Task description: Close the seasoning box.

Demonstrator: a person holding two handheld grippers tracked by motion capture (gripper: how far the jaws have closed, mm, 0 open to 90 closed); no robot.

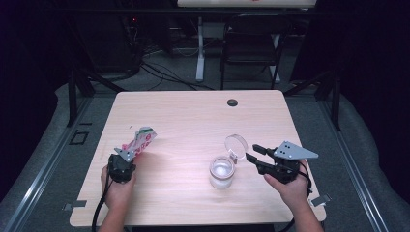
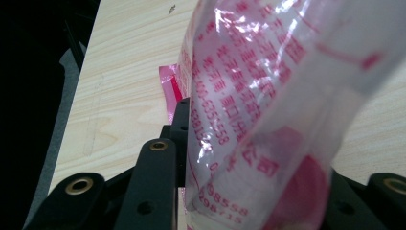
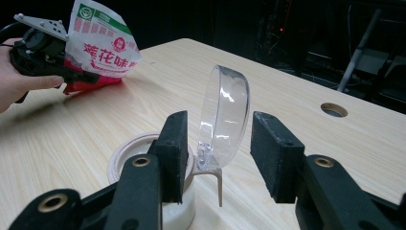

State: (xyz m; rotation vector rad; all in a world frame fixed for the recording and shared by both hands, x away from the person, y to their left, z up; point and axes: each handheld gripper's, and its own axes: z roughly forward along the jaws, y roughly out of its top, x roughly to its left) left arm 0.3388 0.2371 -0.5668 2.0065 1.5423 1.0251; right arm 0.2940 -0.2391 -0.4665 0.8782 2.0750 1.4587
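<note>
A white and red plastic snack bag [image 1: 140, 141] with a green stripe is held just above the table's left side, my left gripper [image 1: 126, 157] shut on its lower end. In the left gripper view the bag [image 2: 268, 110] rises between the jaws, printed with red characters. A small clear jar [image 1: 222, 172] stands at the front right of the table, its round clear hinged lid [image 1: 236, 144] flipped up. My right gripper [image 1: 255, 153] is open just right of the jar. In the right gripper view the lid [image 3: 225, 120] stands between the pads [image 3: 173, 153] without touching them.
The light wooden table [image 1: 193, 116] has a dark round cable hole [image 1: 232, 102] near its far edge. A black folding chair [image 1: 251, 43] and a white desk leg [image 1: 199, 48] stand behind the table. Cables lie on the floor at the back left.
</note>
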